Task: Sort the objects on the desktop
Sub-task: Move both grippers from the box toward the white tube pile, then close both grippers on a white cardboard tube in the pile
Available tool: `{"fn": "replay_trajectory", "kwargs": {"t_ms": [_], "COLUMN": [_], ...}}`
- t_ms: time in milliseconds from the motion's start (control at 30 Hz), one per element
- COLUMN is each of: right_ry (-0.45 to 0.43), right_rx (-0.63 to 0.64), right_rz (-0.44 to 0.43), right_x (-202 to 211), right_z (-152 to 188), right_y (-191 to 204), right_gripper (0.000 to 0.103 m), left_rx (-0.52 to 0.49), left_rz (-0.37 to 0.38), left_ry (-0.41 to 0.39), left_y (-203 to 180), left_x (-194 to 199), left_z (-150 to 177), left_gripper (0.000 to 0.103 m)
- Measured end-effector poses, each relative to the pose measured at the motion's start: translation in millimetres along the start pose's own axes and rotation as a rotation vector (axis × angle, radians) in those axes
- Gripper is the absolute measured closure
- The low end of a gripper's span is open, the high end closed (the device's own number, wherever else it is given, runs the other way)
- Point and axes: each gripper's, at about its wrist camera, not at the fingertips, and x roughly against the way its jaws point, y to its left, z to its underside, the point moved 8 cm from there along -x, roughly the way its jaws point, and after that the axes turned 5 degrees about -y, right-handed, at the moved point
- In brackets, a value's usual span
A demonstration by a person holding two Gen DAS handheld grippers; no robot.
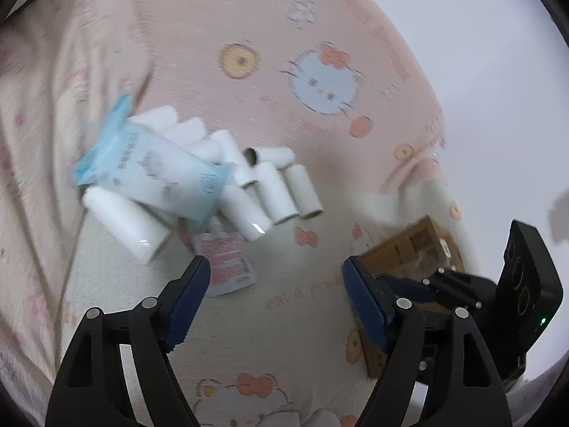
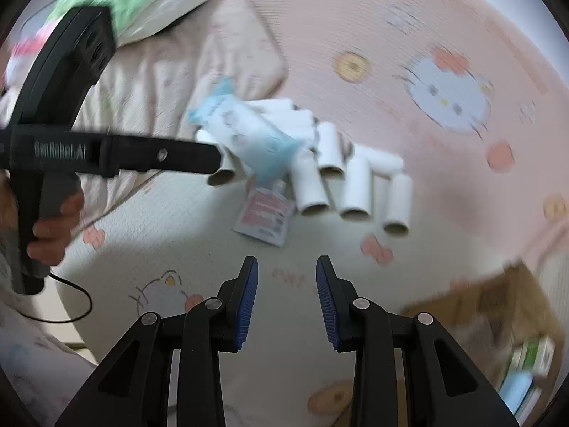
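On a pink cartoon-print bedsheet (image 1: 249,17), a cluster of white cardboard tubes (image 1: 274,192) lies on its sides, the tubes touching one another. A pale blue tissue packet (image 1: 156,170) rests across the top of the cluster, and a small pink-and-white sachet (image 1: 227,263) lies flat just in front of it, partly tucked under the tubes. The left gripper (image 1: 275,295) hovers above the sheet near the sachet, its blue-padded fingers (image 1: 192,295) spread wide with nothing between them. In the right wrist view the same gripper extends in from the left, held by a hand (image 2: 57,231), its tip reaching the near end of the tube cluster. The right gripper (image 2: 286,302) hangs over bare sheet in front of the tubes; its jaws stand a narrow gap apart, empty. A brown cardboard box (image 2: 498,306) sits at the right, well apart from the tubes, with small packets inside, blurred. A rumpled quilt (image 1: 42,142) lies to the left of the tubes.
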Motion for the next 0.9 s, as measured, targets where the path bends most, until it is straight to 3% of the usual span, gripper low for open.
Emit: {"fn": "replay_trajectory", "kwargs": {"t_ms": [233, 433, 567, 667, 900], "right_ry": [-0.058, -0.069, -0.033, -0.025, -0.054], "right_rx": [-0.061, -0.113, -0.148, -0.155, -0.221], "right_rz": [-0.109, -0.199, -0.236, -0.265, -0.289], "right_x": [-27.6, -57.2, -80.1, -91.5, -120.4], "right_z": [-16.6, -23.0, -26.6, -33.4, -52.8], "right_y": [13.0, 26.7, 32.3, 32.3, 26.1], "right_gripper": [0.072, 0.072, 0.072, 0.072, 0.072], "left_rx": [0.131, 0.356, 0.364, 0.361, 0.474], "left_rz": [-0.115, -0.111, -0.150, -0.135, -0.130], "left_ry": [-0.029, -0.005, 0.009, 0.010, 0.041], "left_y": [56.9, 102.3, 114.6, 117.4, 140.8], "left_x": [4.7, -3.9, -8.5, -12.0, -34.9], "left_z": [0.0, 9.1, 8.4, 3.3, 0.2], "left_gripper": [0.023, 0.023, 0.023, 0.023, 0.024]}}
